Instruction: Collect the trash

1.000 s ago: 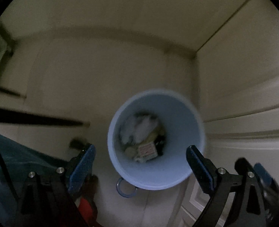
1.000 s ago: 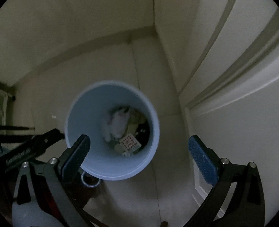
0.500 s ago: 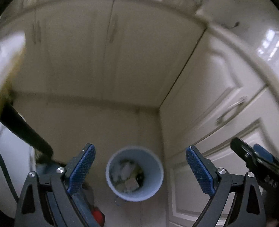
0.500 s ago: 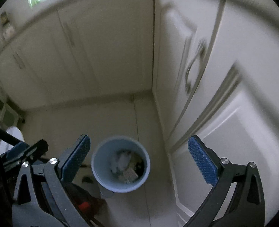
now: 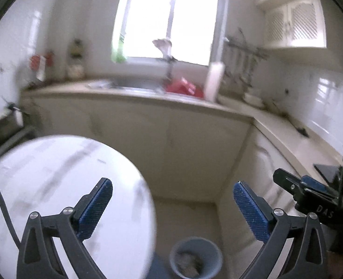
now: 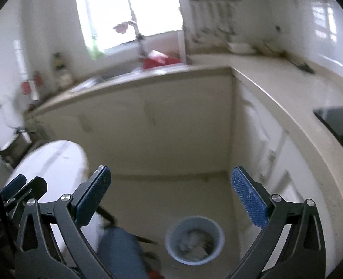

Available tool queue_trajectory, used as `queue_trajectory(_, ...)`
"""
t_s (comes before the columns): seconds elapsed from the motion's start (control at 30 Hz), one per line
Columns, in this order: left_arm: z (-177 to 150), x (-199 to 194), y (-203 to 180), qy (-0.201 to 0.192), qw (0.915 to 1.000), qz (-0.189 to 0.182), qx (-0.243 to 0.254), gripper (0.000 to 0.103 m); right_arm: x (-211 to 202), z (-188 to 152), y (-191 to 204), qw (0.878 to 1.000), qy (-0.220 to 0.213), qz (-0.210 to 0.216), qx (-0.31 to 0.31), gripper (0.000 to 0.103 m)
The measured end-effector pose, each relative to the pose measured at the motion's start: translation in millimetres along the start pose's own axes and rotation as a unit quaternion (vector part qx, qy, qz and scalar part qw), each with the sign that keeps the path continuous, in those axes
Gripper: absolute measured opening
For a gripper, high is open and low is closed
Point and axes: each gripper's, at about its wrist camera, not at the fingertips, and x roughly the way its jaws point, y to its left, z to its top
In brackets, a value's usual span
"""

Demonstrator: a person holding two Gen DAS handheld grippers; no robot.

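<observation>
Left gripper (image 5: 172,205) opening, empty; right gripper (image 6: 171,197) wide, empty; bin (image 6: 194,241) below

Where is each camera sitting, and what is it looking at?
Left wrist: sits on the left gripper, raised above the floor, looking across the kitchen at the window, sink counter and round table; its own jaws show, opening, nothing between them, and the right gripper's tip shows at the edge.
Right wrist: sits on the right gripper, facing the same corner; its open, empty jaws show.
Shared: window, counter, table, the bin on the floor.
</observation>
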Motion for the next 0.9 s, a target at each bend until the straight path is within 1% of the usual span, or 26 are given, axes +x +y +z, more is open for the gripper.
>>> queue_trajectory(0.03, -2, -18, 11, -0.013, 0.9997, 0.019, 0.001, 0.102, -6, 1, 17, 1.0, -0.006, 0.017, -0.01, 0.103)
queue_trajectory(0.1, -7, -42, 19, -0.029, 0.9982, 0.053, 0.0, 0.102, -10, 6, 46, 0.998, -0.014, 0.048, -0.031, 0.103)
queue_trajectory(0.13, -10, -58, 23, -0.036, 0.9965, 0.075, -0.001, 0.102, -14, 8, 69, 0.996, -0.018, 0.069, -0.048, 0.103)
queue_trajectory(0.17, -12, -72, 19, -0.043, 0.9943, 0.098, -0.002, 0.102, -15, 10, 83, 0.995, -0.019, 0.083, -0.057, 0.103)
queue_trajectory(0.2, -15, -88, 26, -0.049, 0.9915, 0.12, -0.004, 0.102, -19, 11, 100, 0.993, -0.021, 0.1, -0.064, 0.103)
queue_trajectory(0.27, -18, -117, 34, -0.057, 0.9848, 0.164, -0.011, 0.102, -26, 17, 135, 0.988, -0.031, 0.137, -0.071, 0.103)
queue_trajectory(0.33, -21, -139, 37, -0.065, 0.9778, 0.198, -0.019, 0.102, -36, 23, 163, 0.983, -0.044, 0.163, -0.074, 0.103)
queue_trajectory(0.37, -23, -156, 40, -0.072, 0.9728, 0.219, -0.025, 0.102, -43, 24, 179, 0.98, -0.053, 0.176, -0.072, 0.103)
queue_trajectory(0.43, -23, -172, 39, -0.085, 0.9622, 0.256, -0.038, 0.102, -53, 21, 204, 0.975, -0.059, 0.197, -0.079, 0.103)
queue_trajectory(0.47, -22, -181, 35, -0.092, 0.9577, 0.269, -0.044, 0.102, -59, 19, 221, 0.972, -0.064, 0.207, -0.092, 0.103)
queue_trajectory(0.5, -27, -193, 35, -0.101, 0.9538, 0.279, -0.05, 0.102, -66, 12, 225, 0.97, -0.069, 0.21, -0.098, 0.103)
queue_trajectory(0.57, -30, -207, 20, -0.116, 0.9457, 0.298, -0.058, 0.102, -80, 3, 248, 0.965, -0.076, 0.218, -0.124, 0.103)
queue_trajectory(0.63, -35, -214, 10, -0.132, 0.9368, 0.318, -0.063, 0.102, -92, -6, 266, 0.96, -0.084, 0.221, -0.149, 0.103)
queue_trajectory(0.67, -40, -215, 1, -0.138, 0.9345, 0.322, -0.064, 0.102, -98, -11, 274, 0.958, -0.091, 0.22, -0.162, 0.103)
queue_trajectory(0.73, -46, -216, -8, -0.143, 0.9342, 0.321, -0.064, 0.102, -107, -19, 286, 0.954, -0.097, 0.219, -0.181, 0.103)
queue_trajectory(0.8, -57, -225, -15, -0.147, 0.9315, 0.326, -0.065, 0.102, -117, -25, 294, 0.951, -0.099, 0.224, -0.187, 0.103)
queue_trajectory(0.87, -65, -225, -24, -0.149, 0.9325, 0.322, -0.067, 0.102, -122, -29, 299, 0.95, -0.102, 0.227, -0.19, 0.103)
queue_trajectory(0.9, -65, -222, -22, -0.149, 0.9335, 0.319, -0.068, 0.102, -124, -30, 300, 0.95, -0.103, 0.227, -0.191, 0.103)
